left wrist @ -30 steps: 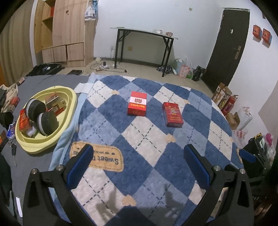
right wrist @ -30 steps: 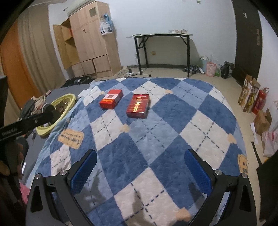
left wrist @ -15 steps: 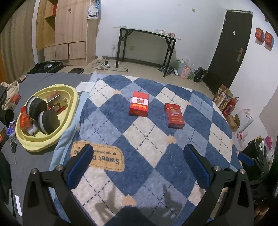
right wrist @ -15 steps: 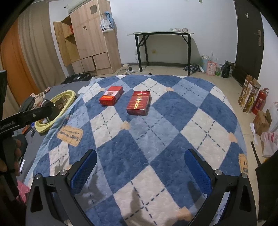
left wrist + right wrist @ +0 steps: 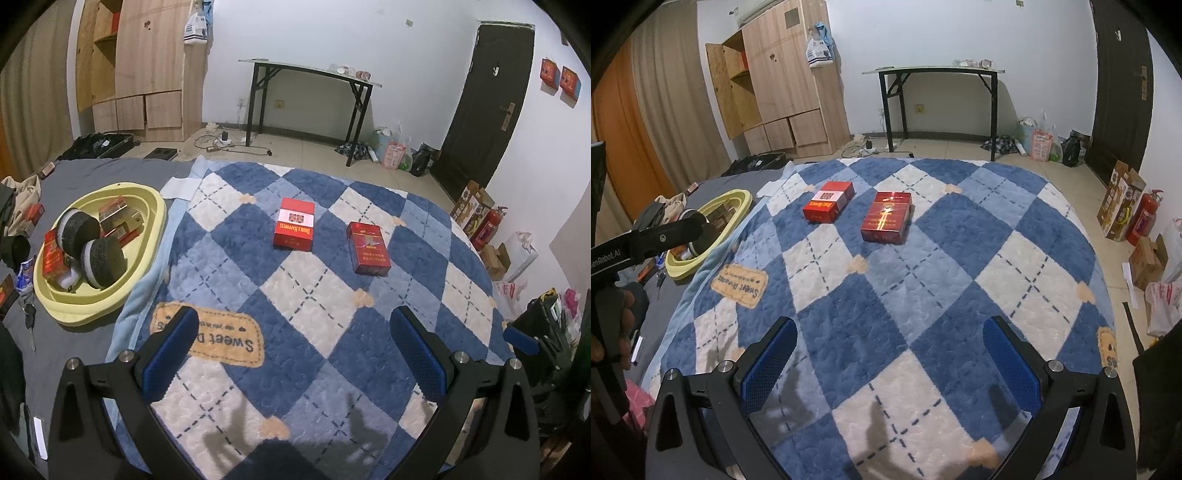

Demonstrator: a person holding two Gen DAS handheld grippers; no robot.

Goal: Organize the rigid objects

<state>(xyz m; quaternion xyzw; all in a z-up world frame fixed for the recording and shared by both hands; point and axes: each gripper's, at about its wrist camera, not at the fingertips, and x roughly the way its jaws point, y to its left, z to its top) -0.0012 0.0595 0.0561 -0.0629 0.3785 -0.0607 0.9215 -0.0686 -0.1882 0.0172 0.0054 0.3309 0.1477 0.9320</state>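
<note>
Two red boxes lie flat on the blue-and-white checked blanket: a red-and-white box on the left and a darker red box on the right. A yellow basin at the left holds two black-and-white round cases and several small red boxes. My left gripper is open over the blanket's near part, well short of the boxes. My right gripper is open too, with nothing between its fingers.
Keys and small items lie on the grey sheet left of the basin. A person's hand holds the other gripper at the right wrist view's left edge. Beyond the bed stand a wardrobe, a black table and floor clutter.
Both views have shifted only slightly; the boxes sit a little lower in the frames. The boxes, the basin and both grippers' openings are unchanged.
</note>
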